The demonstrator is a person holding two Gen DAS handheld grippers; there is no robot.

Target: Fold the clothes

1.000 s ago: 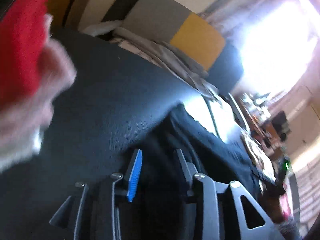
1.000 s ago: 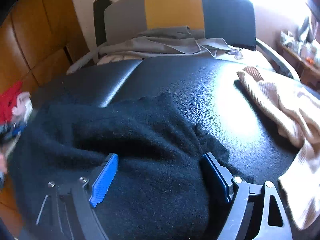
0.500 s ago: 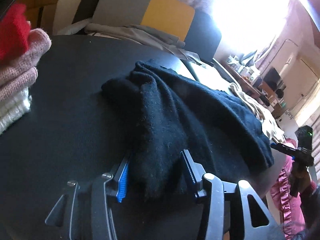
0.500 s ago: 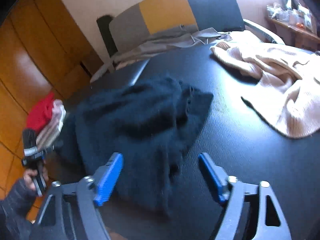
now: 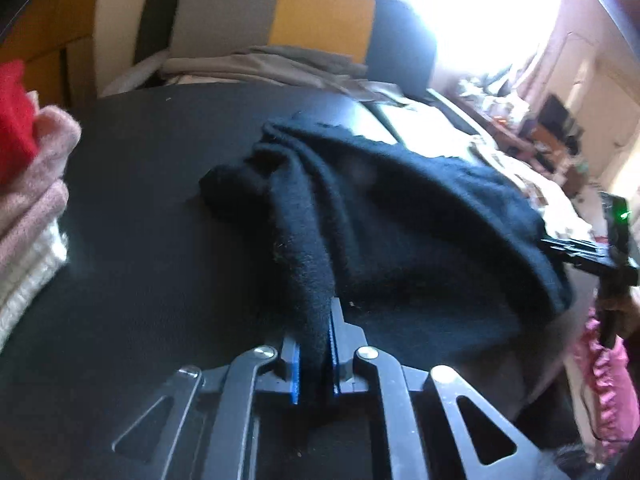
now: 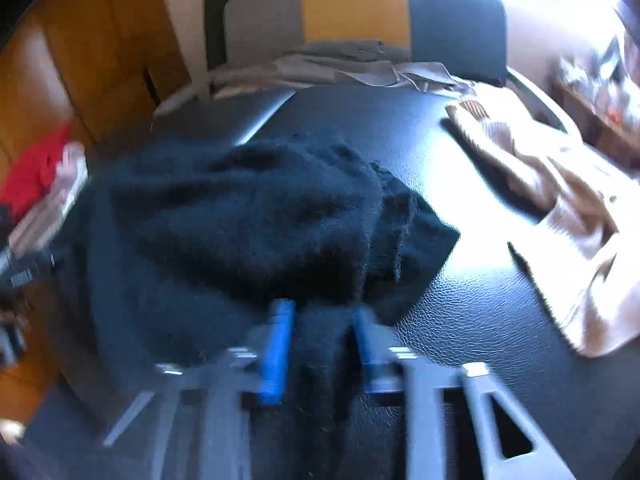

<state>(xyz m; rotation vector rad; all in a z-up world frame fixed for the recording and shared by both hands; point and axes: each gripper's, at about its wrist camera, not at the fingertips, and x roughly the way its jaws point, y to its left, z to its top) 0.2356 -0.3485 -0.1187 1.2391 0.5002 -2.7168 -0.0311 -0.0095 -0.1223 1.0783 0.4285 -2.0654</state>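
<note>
sweater (image 6: 248, 216) on table (image 6: 472, 312), stack (image 5: 32, 200) left

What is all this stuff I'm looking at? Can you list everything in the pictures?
black sweater: one, black, crumpled mid-table, pinched at two edges
table: one, black leather-look top
folded stack: one pile, red on top, pink and white below, table's left edge
beige sweater: one, beige, spread loose on the table's right side
chair: one, grey, yellow and dark panels, behind the table
grey cloth: one heap, grey, on the chair seat
wooden cabinet: orange-brown, far left
left gripper: black with blue pads, clamped on the sweater
right gripper: same make, blurred, closing around the sweater
</note>
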